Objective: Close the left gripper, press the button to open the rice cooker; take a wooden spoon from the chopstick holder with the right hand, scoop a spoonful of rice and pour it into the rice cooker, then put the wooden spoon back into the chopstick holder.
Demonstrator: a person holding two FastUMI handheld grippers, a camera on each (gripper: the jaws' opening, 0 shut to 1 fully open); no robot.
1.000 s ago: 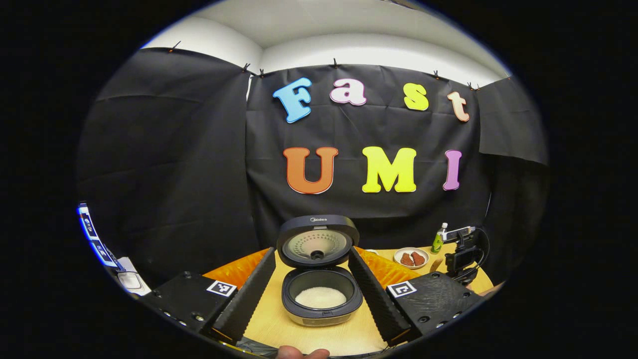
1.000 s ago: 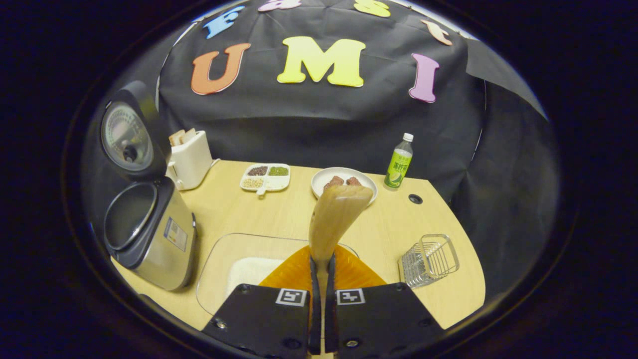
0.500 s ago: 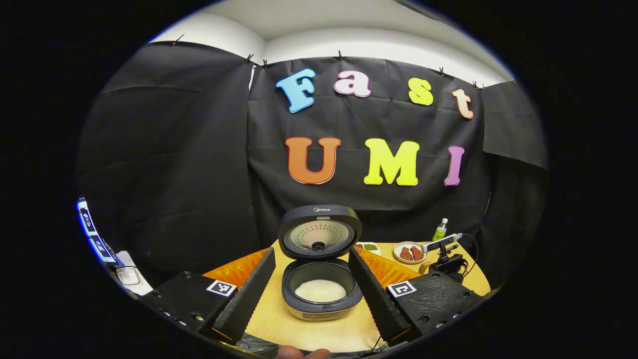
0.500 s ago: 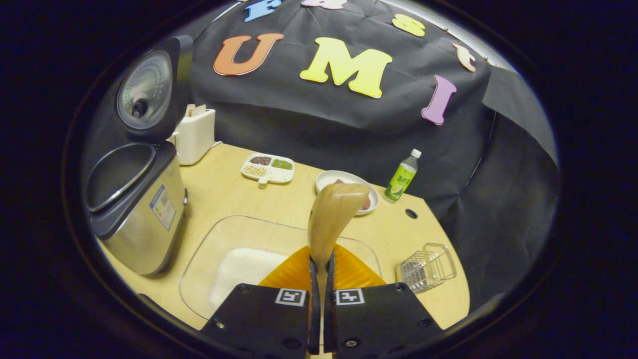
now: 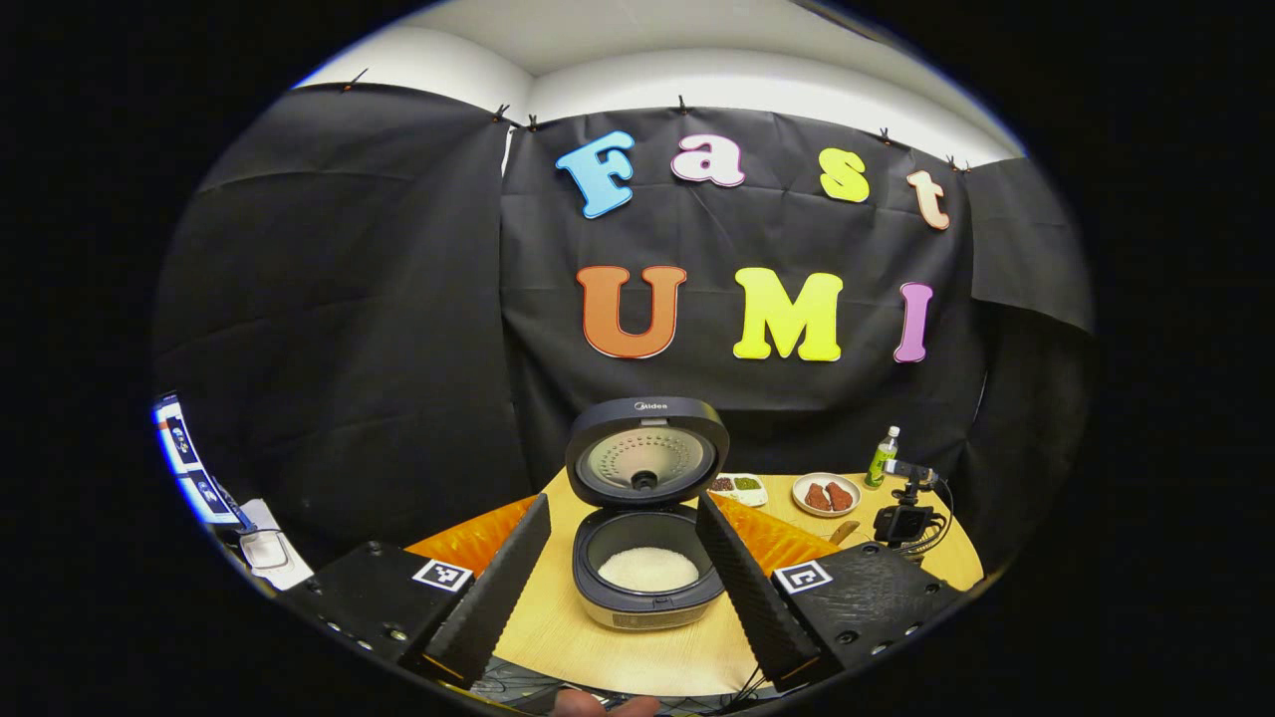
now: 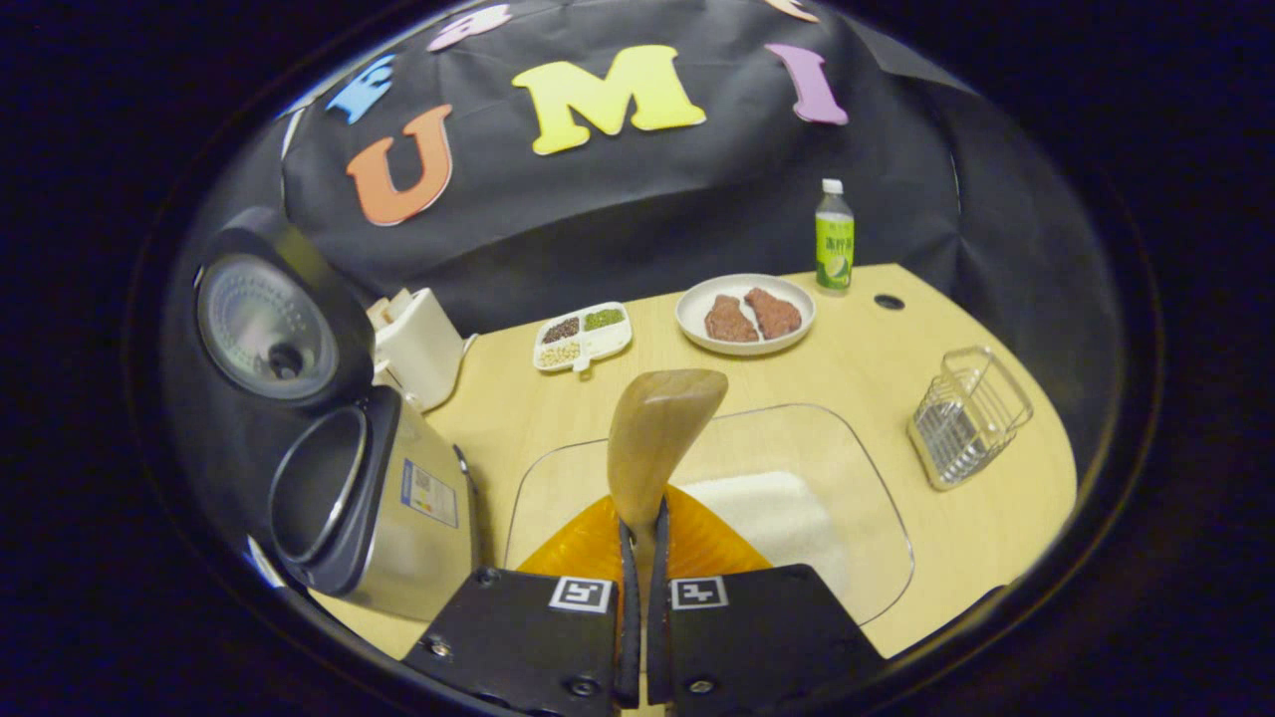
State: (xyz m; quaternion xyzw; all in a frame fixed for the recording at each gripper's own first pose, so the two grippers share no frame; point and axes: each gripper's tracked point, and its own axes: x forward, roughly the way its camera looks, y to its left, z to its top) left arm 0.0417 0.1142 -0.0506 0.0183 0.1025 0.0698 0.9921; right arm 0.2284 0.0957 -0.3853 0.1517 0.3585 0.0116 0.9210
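Black cloth wall [image 5: 349, 329] w/ clips along top, white ceiling [image 5: 657, 50] above, light wood table [image 6: 956, 538].

The left tongs [image 5: 623, 578] are built from two matte black blocks studded with small round screws, each block carrying a square white tag with a black pattern; orange translucent panels sit behind the long fingers [image 5: 493, 593], whose inner faces are ribbed. The right tongs [image 6: 642, 597] have the same black housings, screws and paired square tags in front of an orange panel. Seen from the left gripper view, the far gripper is a dark boxy unit trailing thin black cables.
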